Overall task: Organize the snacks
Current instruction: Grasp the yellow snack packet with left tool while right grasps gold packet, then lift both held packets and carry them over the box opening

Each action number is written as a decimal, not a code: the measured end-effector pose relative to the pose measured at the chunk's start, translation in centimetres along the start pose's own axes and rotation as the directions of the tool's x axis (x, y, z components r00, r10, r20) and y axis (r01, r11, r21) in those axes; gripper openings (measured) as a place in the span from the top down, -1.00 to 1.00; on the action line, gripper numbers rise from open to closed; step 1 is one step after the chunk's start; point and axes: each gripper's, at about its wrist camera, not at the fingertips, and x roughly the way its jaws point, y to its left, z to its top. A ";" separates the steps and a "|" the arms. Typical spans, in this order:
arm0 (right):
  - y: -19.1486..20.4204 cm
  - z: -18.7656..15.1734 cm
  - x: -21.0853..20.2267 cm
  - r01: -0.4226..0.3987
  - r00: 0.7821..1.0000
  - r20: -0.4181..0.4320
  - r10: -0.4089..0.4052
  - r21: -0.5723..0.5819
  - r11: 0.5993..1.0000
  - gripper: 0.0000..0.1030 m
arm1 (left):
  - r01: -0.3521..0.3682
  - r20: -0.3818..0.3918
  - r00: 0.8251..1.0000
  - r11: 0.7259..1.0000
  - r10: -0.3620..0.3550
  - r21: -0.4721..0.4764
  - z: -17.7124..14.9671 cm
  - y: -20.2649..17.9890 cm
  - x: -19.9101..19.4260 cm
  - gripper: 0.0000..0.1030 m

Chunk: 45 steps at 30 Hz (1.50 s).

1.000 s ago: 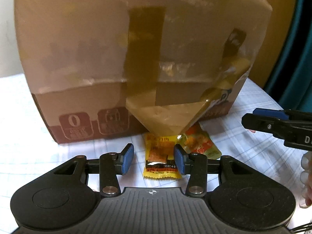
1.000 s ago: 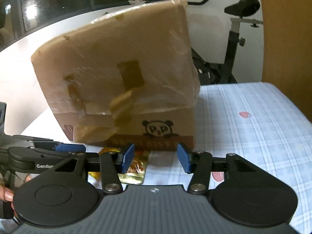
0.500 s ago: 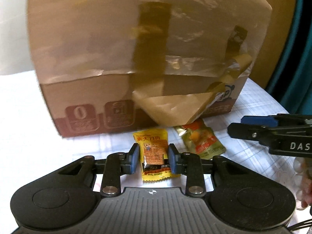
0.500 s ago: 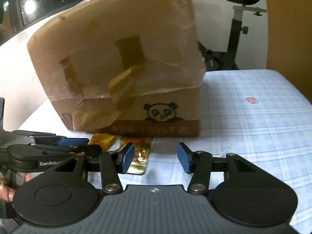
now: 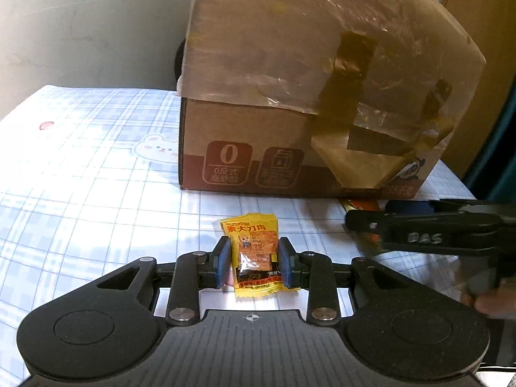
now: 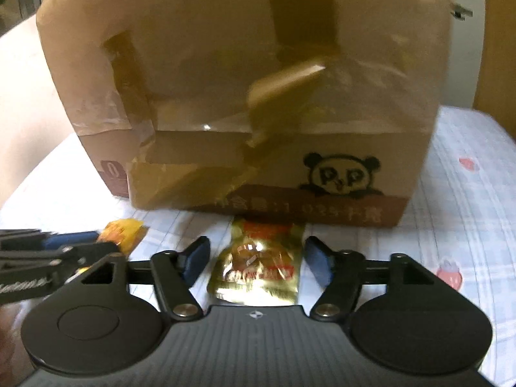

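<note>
A yellow snack packet (image 5: 254,254) lies on the checked tablecloth (image 5: 96,177) in front of a taped cardboard box (image 5: 306,96). My left gripper (image 5: 254,264) is shut on it, both blue pads pressing its sides. A gold foil packet (image 6: 258,264) lies close to the panda-printed box (image 6: 258,96). My right gripper (image 6: 258,258) straddles this gold packet. Its jaws are opening and its pads stand apart from the foil. In the left wrist view the right gripper's fingers (image 5: 403,225) reach in from the right. In the right wrist view the yellow packet (image 6: 124,232) shows at the left.
The box stands tall directly ahead of both grippers. The tablecloth (image 6: 467,225) stretches to the right of the box and, in the left wrist view, to its left. A person's hand (image 5: 490,303) holds the right gripper. A wooden panel (image 5: 483,32) rises behind the box.
My left gripper closed on the yellow packet and shifted left with it. My right gripper moved forward over the gold packet, and its jaws have widened.
</note>
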 end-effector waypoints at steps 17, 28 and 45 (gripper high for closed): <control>0.8 -2.4 -1.4 -0.008 1.000 0.011 0.009 -0.078 0.997 -0.12 | -0.034 0.022 0.999 0.999 0.034 -0.011 -0.7 -0.2 -1.1 0.37; 0.1 -3.4 -5.4 -0.055 0.995 0.083 0.058 -0.037 0.998 -0.11 | -0.048 0.065 0.997 0.999 0.048 0.002 -0.1 -0.6 -3.3 0.38; -0.4 -1.5 -12.6 -0.083 0.954 0.286 0.093 -0.048 0.995 -0.11 | -0.019 0.191 0.982 0.999 0.013 0.027 2.8 -1.3 -9.0 0.38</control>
